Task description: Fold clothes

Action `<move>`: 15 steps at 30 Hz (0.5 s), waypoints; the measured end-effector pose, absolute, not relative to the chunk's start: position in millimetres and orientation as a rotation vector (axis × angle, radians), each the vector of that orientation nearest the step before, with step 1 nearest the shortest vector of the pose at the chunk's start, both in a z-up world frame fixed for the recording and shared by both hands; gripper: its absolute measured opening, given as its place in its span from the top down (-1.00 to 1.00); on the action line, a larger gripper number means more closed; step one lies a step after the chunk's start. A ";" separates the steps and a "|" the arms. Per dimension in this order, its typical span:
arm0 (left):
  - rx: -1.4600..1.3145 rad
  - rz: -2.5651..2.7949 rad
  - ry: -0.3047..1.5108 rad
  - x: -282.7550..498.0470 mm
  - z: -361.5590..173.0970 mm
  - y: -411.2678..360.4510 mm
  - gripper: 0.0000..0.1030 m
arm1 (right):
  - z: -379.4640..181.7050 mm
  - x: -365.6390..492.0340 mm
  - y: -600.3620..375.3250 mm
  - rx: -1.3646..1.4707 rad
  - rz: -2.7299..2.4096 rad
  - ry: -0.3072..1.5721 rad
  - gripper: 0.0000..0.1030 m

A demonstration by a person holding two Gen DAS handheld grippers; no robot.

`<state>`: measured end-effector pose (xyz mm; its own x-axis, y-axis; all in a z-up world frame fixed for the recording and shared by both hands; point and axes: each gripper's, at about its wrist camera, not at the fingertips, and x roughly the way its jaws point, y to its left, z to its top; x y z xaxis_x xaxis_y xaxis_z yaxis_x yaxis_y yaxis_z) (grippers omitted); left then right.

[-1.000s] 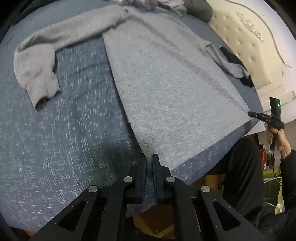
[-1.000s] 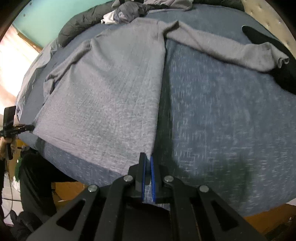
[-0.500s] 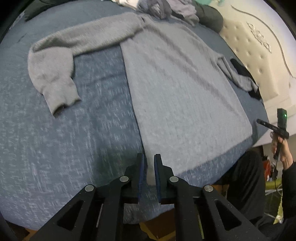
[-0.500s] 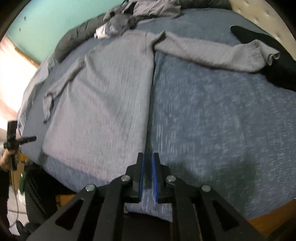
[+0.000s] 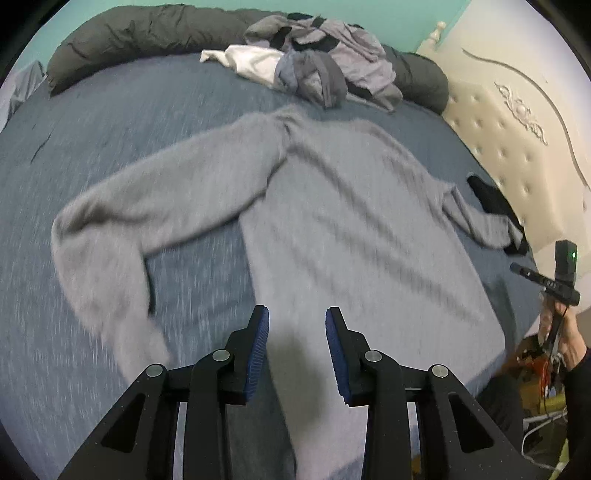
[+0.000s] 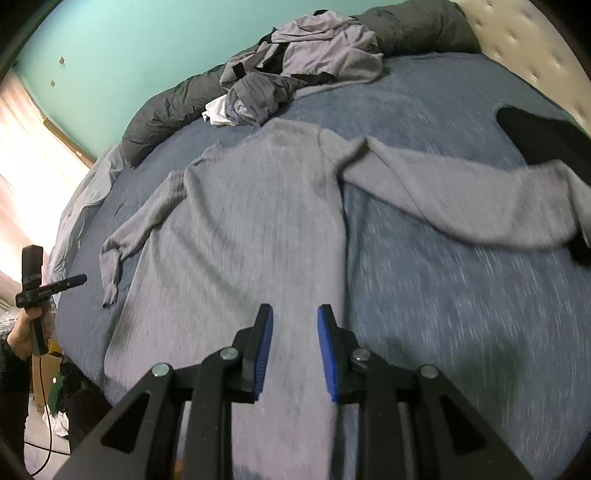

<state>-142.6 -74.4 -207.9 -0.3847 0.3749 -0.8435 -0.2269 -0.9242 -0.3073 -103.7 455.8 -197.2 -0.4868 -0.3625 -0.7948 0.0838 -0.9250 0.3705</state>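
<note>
A grey long-sleeved sweater (image 5: 351, 229) lies flat on the blue bed (image 5: 110, 118), hem toward me, both sleeves spread out. My left gripper (image 5: 296, 314) hovers over its left edge near the hem. The jaws are opening and nothing is between the pads. My right gripper (image 6: 294, 312) hangs above the sweater (image 6: 240, 236) close to its right edge, jaws also opening and holding nothing. Each view shows the other gripper at the bed's side: the right gripper (image 5: 554, 280) and the left gripper (image 6: 44, 288), each in a hand.
A heap of grey and white clothes (image 5: 317, 62) sits at the far end against a dark rolled duvet (image 5: 129, 33). A black garment (image 6: 546, 133) lies by the right sleeve's cuff. A cream tufted headboard (image 5: 517, 140) borders the right side.
Both grippers let go of the sweater's hem corners, their jaws parted, and they lifted and swung forward over the garment. The sweater stays flat.
</note>
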 end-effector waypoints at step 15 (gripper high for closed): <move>-1.461 2.406 -0.097 -329.1 -233.5 -44.1 0.01 | -217.3 -278.4 441.7 1.368 -2.539 -0.319 0.42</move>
<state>-329.1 -44.1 -233.5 -0.4236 0.3076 -0.8520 -0.2380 -0.9453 -0.2230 -278.4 441.7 -217.3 -0.5331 -0.3099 -0.7872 0.1056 -0.9476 0.3015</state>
